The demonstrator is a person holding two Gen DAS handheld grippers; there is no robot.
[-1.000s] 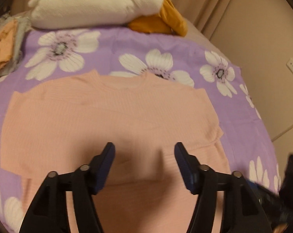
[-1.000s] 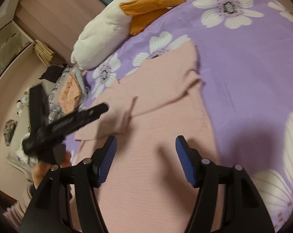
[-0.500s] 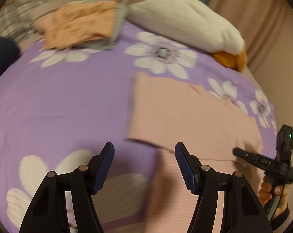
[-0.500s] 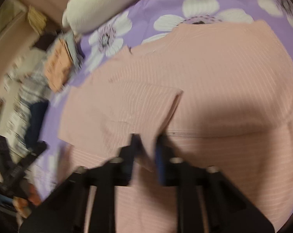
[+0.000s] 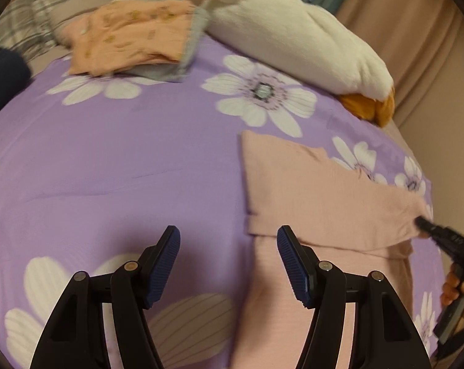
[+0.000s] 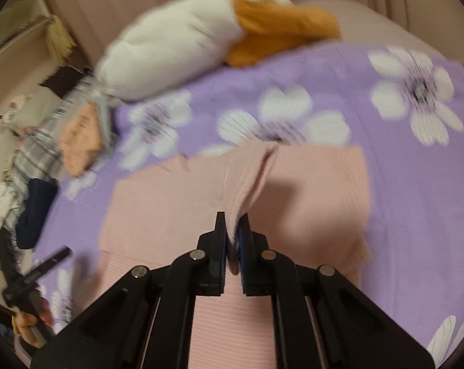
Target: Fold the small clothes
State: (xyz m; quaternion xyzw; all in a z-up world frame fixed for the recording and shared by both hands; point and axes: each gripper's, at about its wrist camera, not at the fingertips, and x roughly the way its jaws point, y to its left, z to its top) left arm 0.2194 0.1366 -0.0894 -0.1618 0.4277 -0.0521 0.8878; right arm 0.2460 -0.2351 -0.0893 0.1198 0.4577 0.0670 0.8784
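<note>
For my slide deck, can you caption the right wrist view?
Right gripper pinches a fold of the pink top on the purple floral bedspread.

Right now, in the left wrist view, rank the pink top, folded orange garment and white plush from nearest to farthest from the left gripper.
From the left gripper:
1. Pink top, just right of its open fingers.
2. Folded orange garment, far upper left.
3. White plush, far upper right; too close to rank against the garment.

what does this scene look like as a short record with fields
surface: purple floral bedspread
garment: pink ribbed top, lying flat, one part lifted
left hand-held gripper: open, holding nothing, over the top's edge
right hand-held gripper: shut on a pinch of the pink top
nearby: white plush toy; folded orange cloth
</note>
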